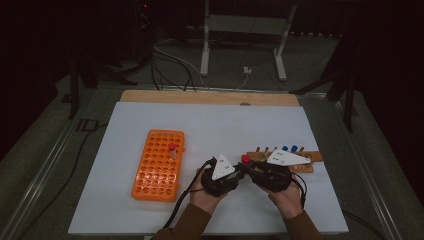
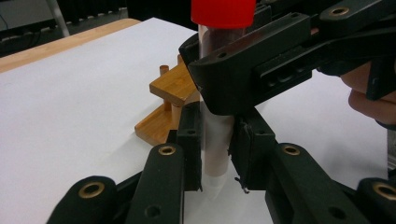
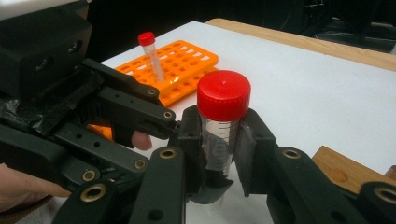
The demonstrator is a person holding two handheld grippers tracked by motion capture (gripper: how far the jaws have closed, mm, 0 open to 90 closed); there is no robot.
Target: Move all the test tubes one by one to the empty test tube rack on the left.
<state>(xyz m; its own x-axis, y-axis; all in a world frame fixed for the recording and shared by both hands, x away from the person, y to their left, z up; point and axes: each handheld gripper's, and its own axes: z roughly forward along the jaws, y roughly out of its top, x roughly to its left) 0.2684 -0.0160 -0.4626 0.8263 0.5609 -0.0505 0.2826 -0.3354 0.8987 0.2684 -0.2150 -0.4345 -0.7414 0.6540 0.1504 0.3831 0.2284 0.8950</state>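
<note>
I hold the tube (image 3: 219, 135) upright near the table's (image 1: 150, 120) front edge, both grippers closed on it, right gripper (image 3: 219, 154) above the left gripper (image 2: 215, 154), probably to hand it over toward the rack (image 1: 159, 165).

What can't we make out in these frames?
- Tube bottom tip: right gripper view, hidden behind the jaws.
- Tube contents: all views, jaws cover the wall; cannot tell if it is empty.
- Caps on the wooden rack: high view, too small to count, partly behind the right gripper.
- Tube in the orange rack: high view, well too small to identify.
</note>
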